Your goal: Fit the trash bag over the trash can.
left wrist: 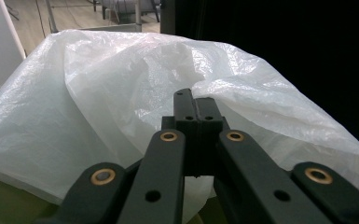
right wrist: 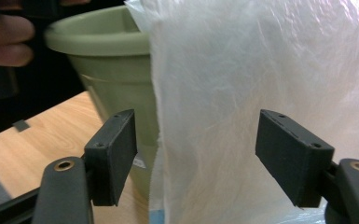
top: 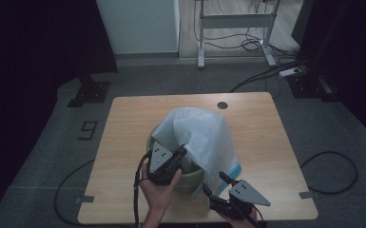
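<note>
- While the green bin (top: 190, 178) is sitting near the six o'clock edge of the tabletop (top: 123, 156), a white plastic bag (top: 204, 137) is draping over its rim and spilling down its three o'clock side.
- The left tool (top: 179, 153) is pinching a fold of the bag at the rim, its jaws pressed together on the film.
- The right tool (top: 214, 185) is hanging at about five o'clock from the bin, jaws spread wide on either side of the hanging sheet, gripping nothing.
- Judging from this, the bag is being fitted as a liner; the right tool should be closing on the loose edge, then pulling outward and down over the rim while the left is anchoring, gently, since thin film tears.
</note>
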